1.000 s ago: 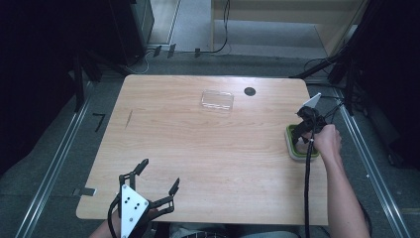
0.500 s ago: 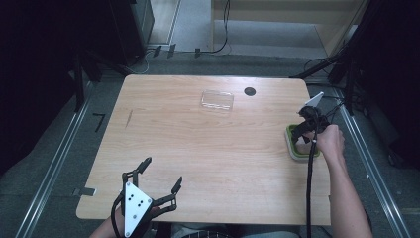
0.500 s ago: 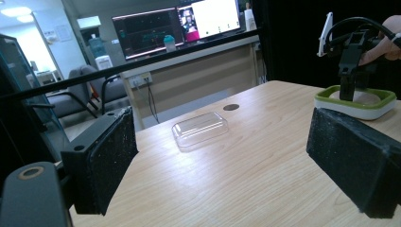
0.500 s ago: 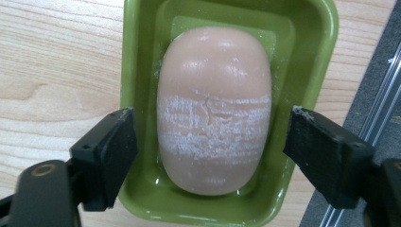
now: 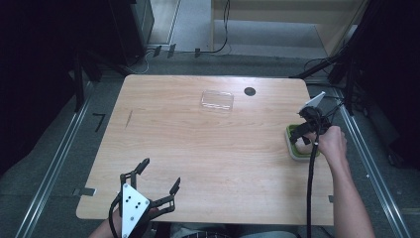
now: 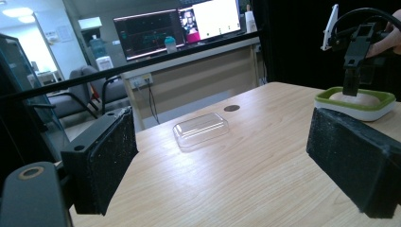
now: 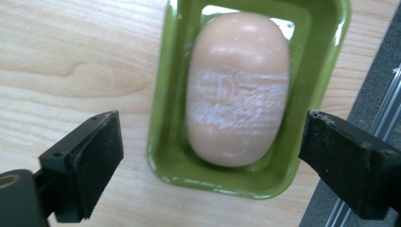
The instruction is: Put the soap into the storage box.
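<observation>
Hand-held gripper on my right (image 5: 303,133) hangs just above the green soap dish (image 7: 246,94) at the right edge of the surface (image 5: 208,148), pointing straight down. Its jaws have just been opening and now stand wide, one on each side of the dish, pressing on nothing. The pinkish bar of soap (image 7: 239,90) lies flat in the dish, lengthwise and free of my pads, with a pale scuffed band across its middle.

As I judge it, the soap is placed and let go, so that part is done. What looks left is the clear plastic lid (image 5: 217,100), which sits on the surface near the far edge, well apart from the dish and beside a small dark round hole (image 5: 249,91). It would have to be fetched and set over the soap.

My left hand-held gripper (image 5: 157,189) waits at the near edge, jaws spread wide and empty.
</observation>
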Demonstrator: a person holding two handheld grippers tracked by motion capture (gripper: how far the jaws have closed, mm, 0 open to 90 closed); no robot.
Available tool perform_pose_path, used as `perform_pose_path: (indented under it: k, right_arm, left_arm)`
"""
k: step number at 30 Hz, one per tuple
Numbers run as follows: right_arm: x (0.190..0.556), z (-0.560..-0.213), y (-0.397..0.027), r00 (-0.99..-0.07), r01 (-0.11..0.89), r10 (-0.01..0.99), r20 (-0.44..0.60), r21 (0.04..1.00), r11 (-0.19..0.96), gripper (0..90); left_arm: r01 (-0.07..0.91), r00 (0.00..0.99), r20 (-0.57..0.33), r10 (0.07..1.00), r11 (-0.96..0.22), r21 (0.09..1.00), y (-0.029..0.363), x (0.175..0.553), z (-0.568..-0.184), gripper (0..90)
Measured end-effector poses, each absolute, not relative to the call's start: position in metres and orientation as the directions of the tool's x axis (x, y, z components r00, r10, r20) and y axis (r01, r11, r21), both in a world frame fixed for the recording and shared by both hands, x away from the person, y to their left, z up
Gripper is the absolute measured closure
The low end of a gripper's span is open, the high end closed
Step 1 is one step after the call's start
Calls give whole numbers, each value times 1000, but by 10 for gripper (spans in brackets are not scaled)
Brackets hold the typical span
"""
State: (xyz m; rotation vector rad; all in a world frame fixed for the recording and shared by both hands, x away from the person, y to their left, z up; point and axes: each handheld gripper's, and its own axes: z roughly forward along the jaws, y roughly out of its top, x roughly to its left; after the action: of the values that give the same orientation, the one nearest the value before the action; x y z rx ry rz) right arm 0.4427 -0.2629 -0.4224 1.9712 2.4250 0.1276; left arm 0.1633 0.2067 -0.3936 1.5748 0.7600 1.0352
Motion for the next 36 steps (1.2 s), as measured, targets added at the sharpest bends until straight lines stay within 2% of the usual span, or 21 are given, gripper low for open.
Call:
perform_pose_path:
  k: [4, 19, 36]
  right_arm:
    - [435, -418, -257, -233, 971, 972, 43, 73, 230, 35]
    - [395, -412, -238, -335, 941, 940, 60, 78, 330, 12]
    - [346, -425, -217, -443, 896, 894, 59, 56, 440, 8]
  left_arm:
    - [-38, 425, 237, 873, -244, 969, 206, 163, -394, 99]
    - [-38, 424, 240, 873, -247, 968, 206, 163, -394, 99]
    - [-38, 425, 244, 872, -252, 967, 205, 163, -394, 99]
